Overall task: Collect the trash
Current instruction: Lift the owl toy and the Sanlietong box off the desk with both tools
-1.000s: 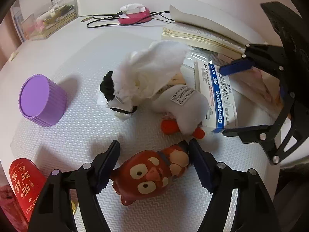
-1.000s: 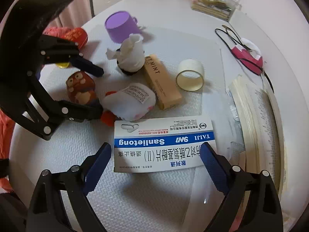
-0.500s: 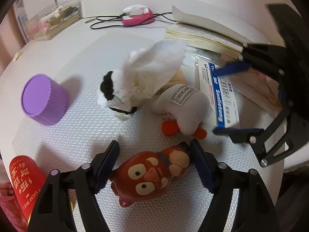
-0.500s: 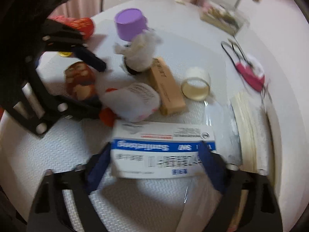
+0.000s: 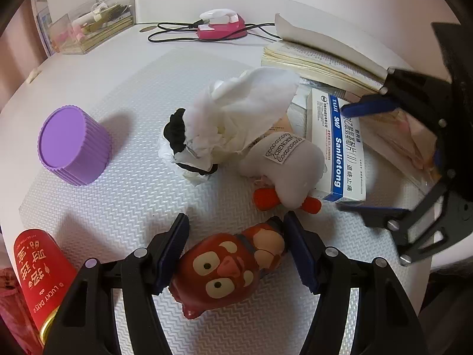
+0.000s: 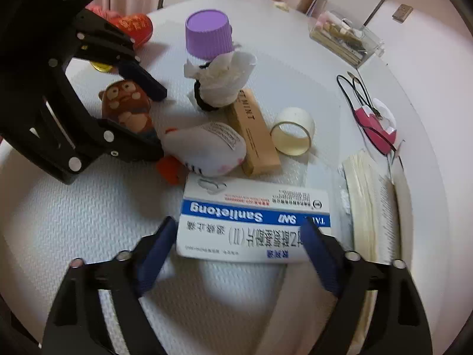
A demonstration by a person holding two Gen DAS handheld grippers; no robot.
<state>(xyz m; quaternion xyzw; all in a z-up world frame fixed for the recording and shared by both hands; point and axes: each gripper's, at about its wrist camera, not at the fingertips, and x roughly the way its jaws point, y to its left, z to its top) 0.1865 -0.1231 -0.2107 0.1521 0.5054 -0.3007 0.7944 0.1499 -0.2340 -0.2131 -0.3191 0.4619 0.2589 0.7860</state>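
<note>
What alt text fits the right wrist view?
The right hand-held gripper straddles a white-and-blue medicine box, its jaws opening. Beyond lie a plush toy, crumpled tissue, a purple cup and a tape roll.

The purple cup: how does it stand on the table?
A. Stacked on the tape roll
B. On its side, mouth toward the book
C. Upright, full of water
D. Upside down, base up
D: the purple cup shows its closed flat base on top and stands on its rim on the table, with nothing under it and its mouth hidden.
</note>
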